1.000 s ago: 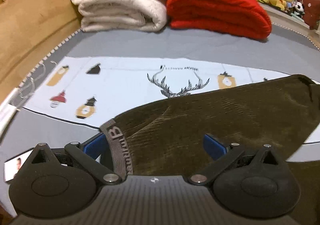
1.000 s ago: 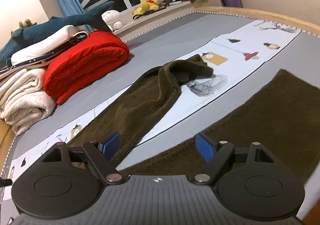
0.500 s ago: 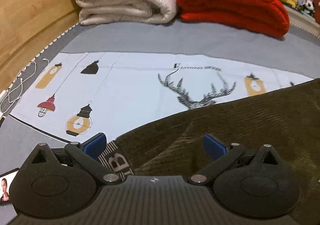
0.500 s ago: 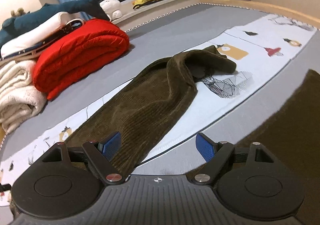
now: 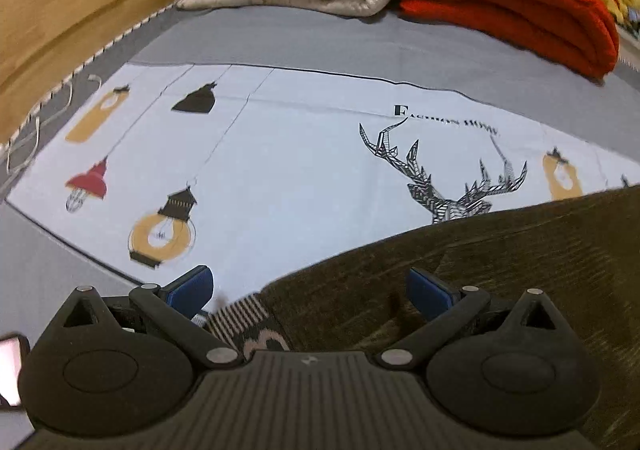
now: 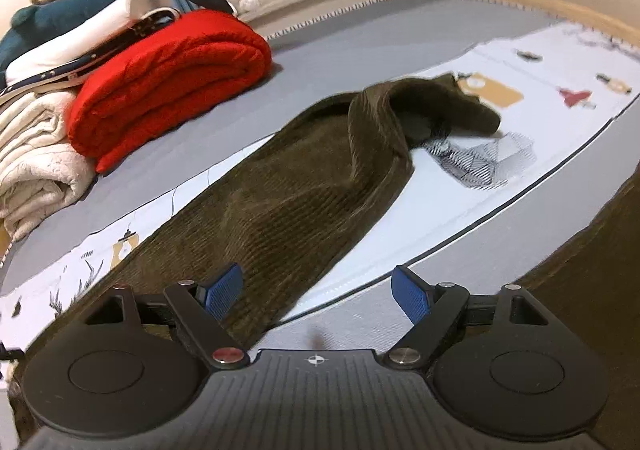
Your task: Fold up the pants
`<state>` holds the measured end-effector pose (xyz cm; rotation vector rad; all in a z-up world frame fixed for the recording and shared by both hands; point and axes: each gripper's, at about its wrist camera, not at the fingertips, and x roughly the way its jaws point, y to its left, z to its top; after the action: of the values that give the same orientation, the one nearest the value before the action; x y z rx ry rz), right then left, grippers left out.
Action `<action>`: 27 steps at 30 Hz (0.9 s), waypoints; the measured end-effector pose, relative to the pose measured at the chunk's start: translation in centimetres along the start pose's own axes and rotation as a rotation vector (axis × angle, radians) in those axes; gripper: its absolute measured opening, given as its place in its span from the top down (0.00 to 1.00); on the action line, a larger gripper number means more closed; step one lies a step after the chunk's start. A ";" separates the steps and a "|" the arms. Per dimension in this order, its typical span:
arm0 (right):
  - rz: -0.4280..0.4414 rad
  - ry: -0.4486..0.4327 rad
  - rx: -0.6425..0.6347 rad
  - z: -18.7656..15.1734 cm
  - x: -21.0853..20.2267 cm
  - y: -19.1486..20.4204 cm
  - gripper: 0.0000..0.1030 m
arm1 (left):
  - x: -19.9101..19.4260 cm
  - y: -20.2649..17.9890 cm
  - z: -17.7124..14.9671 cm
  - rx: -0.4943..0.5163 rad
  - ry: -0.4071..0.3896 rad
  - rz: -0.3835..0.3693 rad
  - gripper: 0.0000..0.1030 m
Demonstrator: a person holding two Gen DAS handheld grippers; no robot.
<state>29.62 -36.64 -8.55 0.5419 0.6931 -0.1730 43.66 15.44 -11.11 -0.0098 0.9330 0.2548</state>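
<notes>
My claw (image 5: 310, 292) pads: blue. Pants (image 6: 280, 205): olive-brown corduroy, striped waistband (image 5: 240, 316). Blanket (image 6: 168, 77): red. Sheet (image 5: 280, 169): white, lantern-and-deer print.

The left gripper (image 5: 310, 290) is matte black plastic with two blue, flat pads (image 5: 192, 286) on angled black link arms. Each arm pivots on round silver screws. Behind them sit two rounded housings, each with a shallow oval recess and a triangular cut-out at its upper corner. A ribbed dark grey body runs between them, marked with a small white emblem. The right gripper (image 6: 318, 292) has the same build, but its blue pads (image 6: 412, 296) show a fine grid texture, and one pivot screw looks reddish.
</notes>
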 end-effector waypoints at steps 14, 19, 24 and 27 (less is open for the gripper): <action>-0.043 0.130 0.209 10.0 16.2 4.6 0.19 | 0.5 -3.5 3.3 0.330 -0.119 -0.111 0.00; -0.034 0.173 0.304 13.3 21.0 5.6 0.18 | 4.7 -6.6 3.5 0.519 0.037 -0.212 0.02; -0.112 0.207 0.302 13.6 25.8 7.3 0.08 | 4.8 -6.4 2.5 0.449 0.042 -0.364 0.59; -0.222 0.140 0.153 13.2 26.4 9.7 0.40 | 3.7 -5.9 1.3 0.445 -0.004 -0.364 0.74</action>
<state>60.30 -34.73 -13.21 0.6275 0.8814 -0.4011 48.09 10.69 -13.87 0.2290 0.9499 -0.2923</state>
